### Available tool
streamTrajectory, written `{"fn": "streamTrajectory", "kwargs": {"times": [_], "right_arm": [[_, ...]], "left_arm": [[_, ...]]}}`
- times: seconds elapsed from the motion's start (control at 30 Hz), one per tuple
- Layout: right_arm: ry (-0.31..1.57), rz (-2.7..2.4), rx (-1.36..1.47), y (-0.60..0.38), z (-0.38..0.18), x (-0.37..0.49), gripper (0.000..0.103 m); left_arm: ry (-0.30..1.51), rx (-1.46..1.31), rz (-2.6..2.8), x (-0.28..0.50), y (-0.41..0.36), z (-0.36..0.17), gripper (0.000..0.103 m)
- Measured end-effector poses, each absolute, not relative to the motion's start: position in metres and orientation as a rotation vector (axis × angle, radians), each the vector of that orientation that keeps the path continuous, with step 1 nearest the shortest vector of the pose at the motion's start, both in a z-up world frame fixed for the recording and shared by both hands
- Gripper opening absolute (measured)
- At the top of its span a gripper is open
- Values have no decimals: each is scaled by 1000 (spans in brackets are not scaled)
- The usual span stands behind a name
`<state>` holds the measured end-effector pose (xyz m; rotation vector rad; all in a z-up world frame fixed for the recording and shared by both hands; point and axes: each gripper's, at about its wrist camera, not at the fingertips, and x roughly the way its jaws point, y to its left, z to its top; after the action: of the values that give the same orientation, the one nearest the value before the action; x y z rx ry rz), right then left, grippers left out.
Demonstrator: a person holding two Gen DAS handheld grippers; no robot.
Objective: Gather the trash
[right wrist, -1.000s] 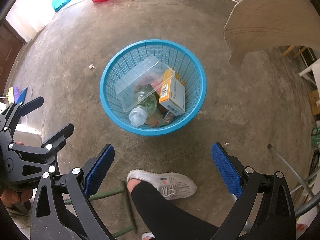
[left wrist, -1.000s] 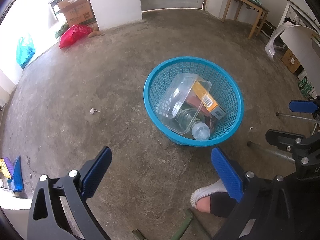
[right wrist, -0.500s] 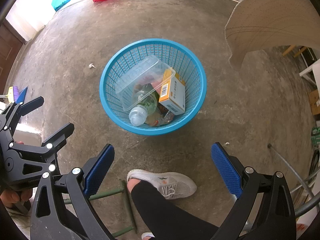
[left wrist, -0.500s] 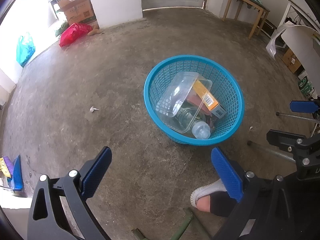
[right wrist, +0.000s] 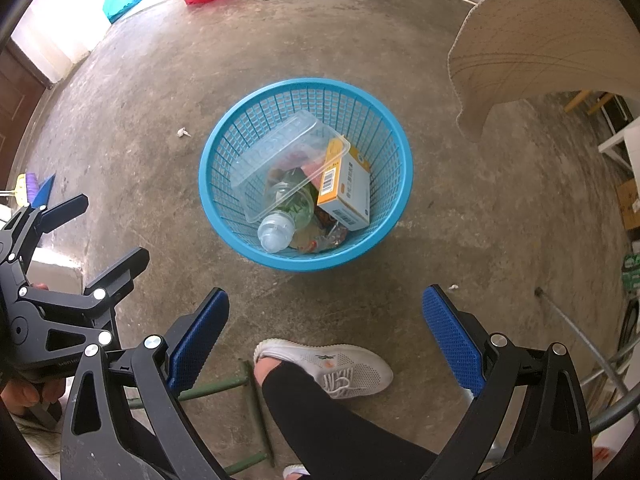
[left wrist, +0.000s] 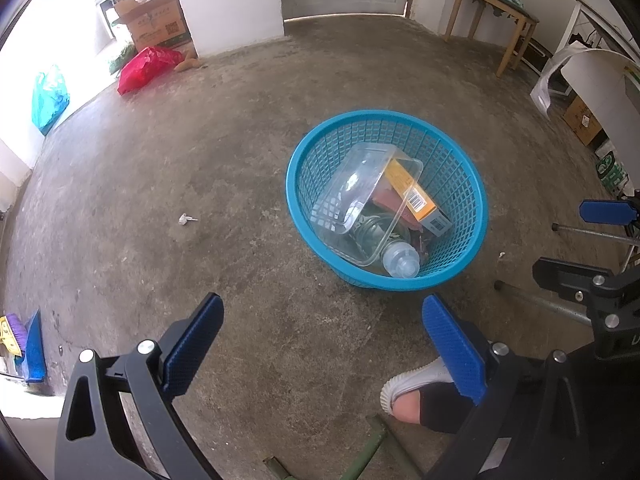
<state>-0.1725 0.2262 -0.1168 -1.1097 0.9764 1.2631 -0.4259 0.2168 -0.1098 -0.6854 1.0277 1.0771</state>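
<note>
While both claws are held wide apart and empty, the concrete floor (right wrist: pixel 460 216) is seen with a blue basket (right wrist: pixel 240 248) on it, ahead of the left gripper (left wrist: pixel 320 330) and right gripper (right wrist: pixel 326 322). Inside it lie a clear tray (right wrist: pixel 280 152), orange box (right wrist: pixel 346 188), bottle (right wrist: pixel 280 224). A white scrap (left wrist: pixel 185 219) lies apart, left of the basket.

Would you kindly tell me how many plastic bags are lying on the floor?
2. A red bag lies by the cardboard box at the far wall, and a teal bag sits further left by the bright doorway. Others may be hidden outside the views.
</note>
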Motion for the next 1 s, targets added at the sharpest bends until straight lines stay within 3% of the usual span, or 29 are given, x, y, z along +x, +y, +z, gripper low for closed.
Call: {"fn": "streamTrajectory", "kwargs": {"times": [1.0], "right_arm": [[977, 1262, -1108, 227, -117, -173, 93]], "left_arm": [[1032, -688, 1077, -425, 216, -111, 98]]}}
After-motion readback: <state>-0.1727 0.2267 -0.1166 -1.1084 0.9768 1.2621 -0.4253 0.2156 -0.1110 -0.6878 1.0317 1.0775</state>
